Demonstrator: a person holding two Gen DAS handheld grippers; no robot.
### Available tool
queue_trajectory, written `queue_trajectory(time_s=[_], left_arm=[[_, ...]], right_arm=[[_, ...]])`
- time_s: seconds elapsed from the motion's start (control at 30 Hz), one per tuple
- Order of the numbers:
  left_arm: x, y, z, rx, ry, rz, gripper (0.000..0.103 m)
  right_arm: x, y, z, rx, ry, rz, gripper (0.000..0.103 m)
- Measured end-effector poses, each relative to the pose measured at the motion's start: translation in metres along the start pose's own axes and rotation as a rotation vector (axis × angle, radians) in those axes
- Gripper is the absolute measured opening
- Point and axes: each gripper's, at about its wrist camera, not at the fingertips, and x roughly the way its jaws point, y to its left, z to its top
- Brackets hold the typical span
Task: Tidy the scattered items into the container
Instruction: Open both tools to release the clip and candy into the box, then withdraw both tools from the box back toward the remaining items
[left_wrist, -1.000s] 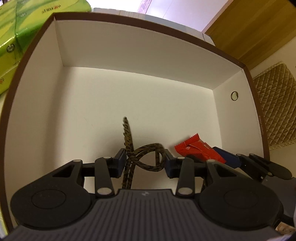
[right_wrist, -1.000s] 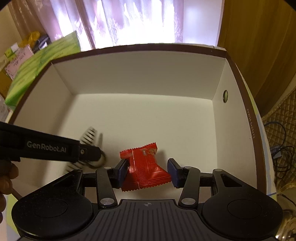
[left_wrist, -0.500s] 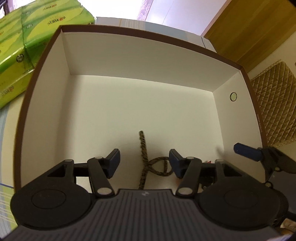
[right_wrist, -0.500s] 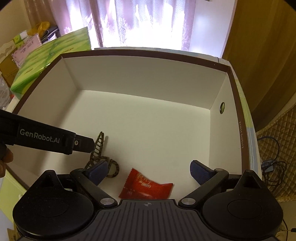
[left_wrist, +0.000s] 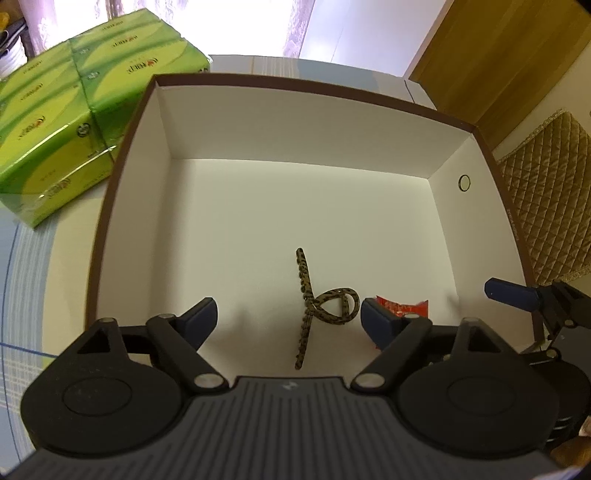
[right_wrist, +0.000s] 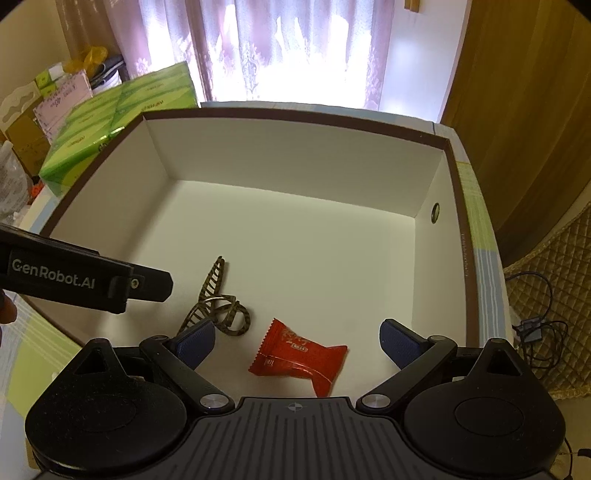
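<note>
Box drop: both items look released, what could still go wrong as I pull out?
The hair clip lies between the left gripper's just-opened fingers; a low exit might snag it. The red candy packet sits under the open right gripper, near the box wall; clipping it is possible.

The table (right_wrist: 480, 258), in a pale cloth with stripes and green checks, carries a big brown-rimmed white box (right_wrist: 460, 236) at its centre. At about ten o'clock from the box, a stack of green tissue packs (right_wrist: 110, 125) sits right against its wall.
</note>
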Motion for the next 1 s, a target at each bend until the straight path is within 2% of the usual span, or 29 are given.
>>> queue_trajectory(time_s=[0.53,1.0], left_arm=[[-0.061,-0.008,-0.034,-0.006,-0.102,0.038,0.089],[-0.118,-0.001,-0.079,0.026,-0.190,0.024,0.089]], right_arm=[[-0.058,0.002,-0.016,0.009,-0.114,0.012,0.100],[-0.104,0.012,-0.045,0.060,-0.191,0.010,0.100]])
